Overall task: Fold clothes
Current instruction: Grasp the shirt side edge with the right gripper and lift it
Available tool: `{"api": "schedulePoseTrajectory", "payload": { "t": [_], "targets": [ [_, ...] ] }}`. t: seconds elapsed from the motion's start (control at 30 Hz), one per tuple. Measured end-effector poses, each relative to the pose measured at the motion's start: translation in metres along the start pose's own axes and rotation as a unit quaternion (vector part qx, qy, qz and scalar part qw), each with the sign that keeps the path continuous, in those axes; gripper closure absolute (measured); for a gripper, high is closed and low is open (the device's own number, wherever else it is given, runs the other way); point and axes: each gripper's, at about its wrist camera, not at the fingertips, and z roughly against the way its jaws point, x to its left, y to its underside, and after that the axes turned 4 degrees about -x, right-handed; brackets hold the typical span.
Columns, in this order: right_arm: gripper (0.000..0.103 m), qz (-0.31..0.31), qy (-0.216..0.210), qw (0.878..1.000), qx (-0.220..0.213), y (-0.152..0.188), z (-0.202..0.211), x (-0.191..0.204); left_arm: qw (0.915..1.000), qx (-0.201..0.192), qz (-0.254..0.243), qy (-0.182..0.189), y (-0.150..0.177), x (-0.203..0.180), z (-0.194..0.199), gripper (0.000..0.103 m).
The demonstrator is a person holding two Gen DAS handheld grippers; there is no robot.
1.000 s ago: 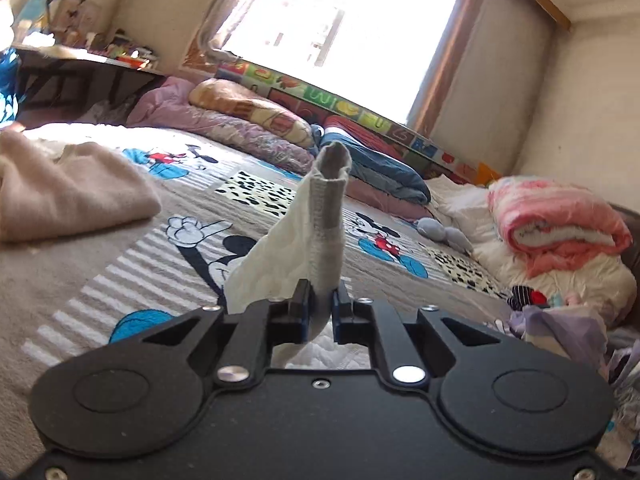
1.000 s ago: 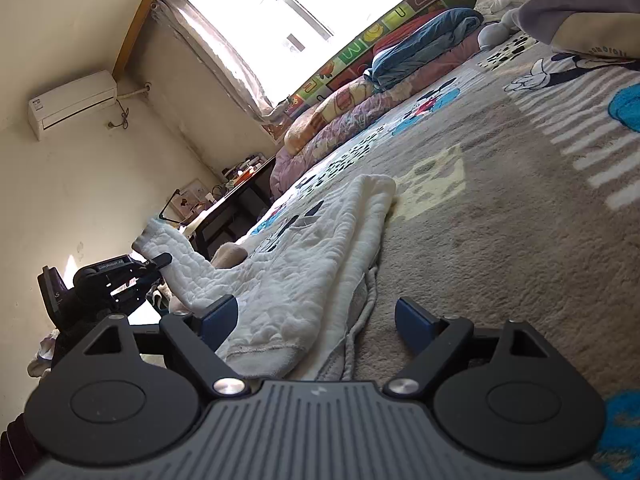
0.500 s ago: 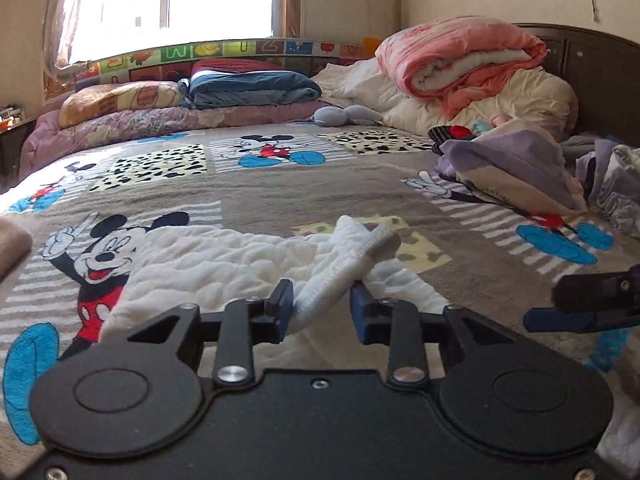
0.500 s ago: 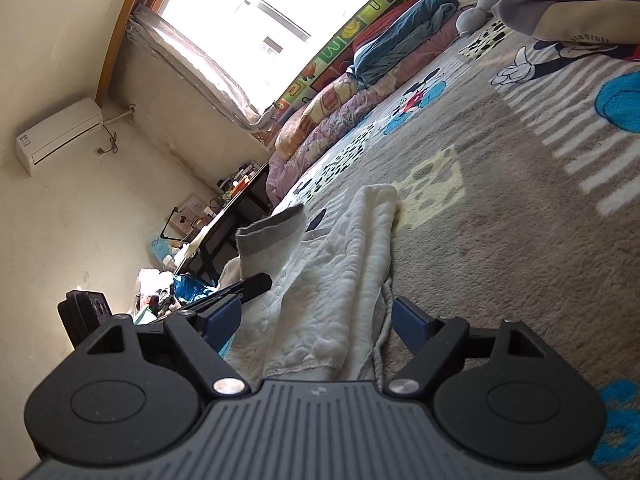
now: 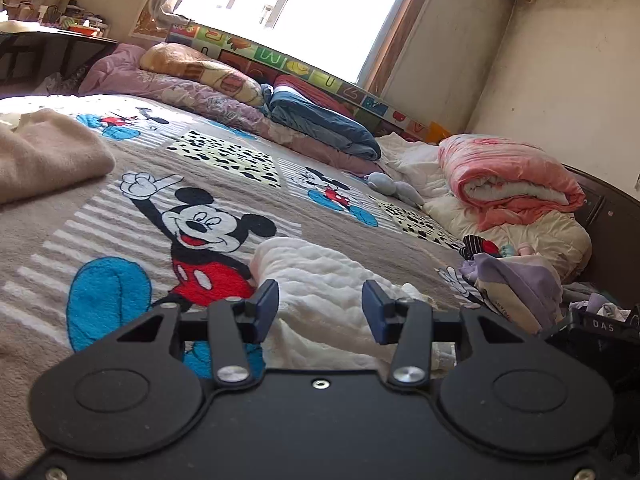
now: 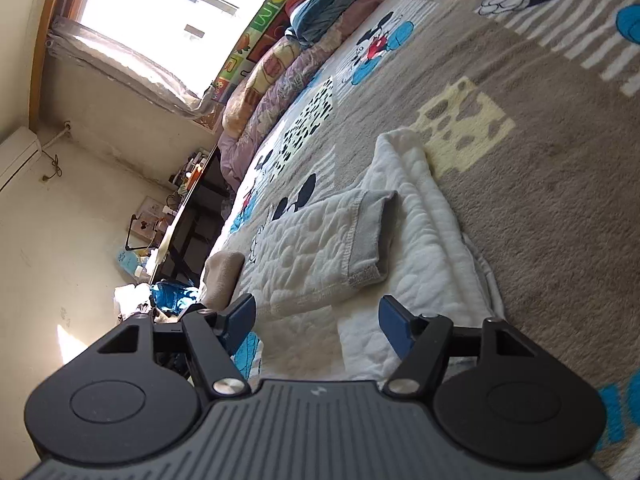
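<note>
Your left gripper [image 5: 320, 306] hides the near edge of the white quilted garment [image 6: 320, 256], spread on the cartoon-print blanket [image 5: 120, 216]. It is released; your right gripper [image 6: 318, 320] is closing, pads clear of cloth. A window [image 5: 288, 4] lights the far wall.

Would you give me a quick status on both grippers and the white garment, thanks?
Left gripper open, empty. Right gripper closing, nothing pinched yet. White garment flat on blanket, sleeve folded across. Nothing in the way.

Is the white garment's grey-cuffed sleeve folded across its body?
Yes, the sleeve lies flat across the white garment, cuff on top.
</note>
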Motion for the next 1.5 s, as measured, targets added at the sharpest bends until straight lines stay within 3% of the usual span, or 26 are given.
{"api": "schedulePoseTrajectory", "payload": {
  "t": [0.17, 0.3, 0.5, 0.6, 0.73, 0.8, 0.9, 1.17, 1.33, 1.5],
  "targets": [
    [0.037, -0.05, 0.022, 0.998, -0.017, 0.012, -0.019, 0.0, 0.9999, 0.011, -0.001, 0.006, 0.007, 0.013, 0.018, 0.059],
    [0.037, -0.129, 0.014, 0.99, -0.05, 0.014, -0.028, -0.015, 0.9981, 0.029, -0.041, 0.037, 0.015, 0.006, 0.03, 0.059],
    [0.043, -0.163, 0.034, 0.982, -0.094, 0.017, -0.035, -0.018, 0.9913, 0.052, -0.092, 0.078, 0.03, -0.011, 0.036, 0.059],
    [0.047, -0.143, 0.067, 0.983, -0.095, 0.019, -0.043, -0.013, 0.988, 0.061, -0.118, 0.079, 0.034, -0.018, 0.035, 0.059],
    [0.056, -0.127, 0.08, 0.983, -0.106, 0.018, -0.049, -0.01, 0.9816, 0.078, -0.156, 0.078, 0.041, -0.025, 0.031, 0.059],
    [0.079, -0.121, 0.082, 0.983, -0.108, 0.016, -0.051, -0.011, 0.9795, 0.084, -0.166, 0.076, 0.044, -0.025, 0.03, 0.059],
    [0.09, -0.089, 0.086, 0.986, -0.112, 0.01, -0.05, -0.007, 0.978, 0.087, -0.175, 0.073, 0.045, -0.023, 0.031, 0.059],
    [0.093, 0.002, 0.052, 0.99, -0.134, -0.03, -0.037, 0.023, 0.9803, 0.075, -0.169, 0.069, 0.032, 0.0, 0.043, 0.059],
    [0.093, 0.054, 0.063, 0.988, -0.132, -0.063, -0.037, 0.036, 0.9833, 0.065, -0.16, 0.057, 0.024, 0.023, 0.054, 0.074],
    [0.094, 0.097, 0.081, 0.982, -0.137, -0.095, -0.035, 0.042, 0.9745, 0.095, -0.196, 0.054, 0.036, 0.019, 0.047, 0.083]
  ]
}}
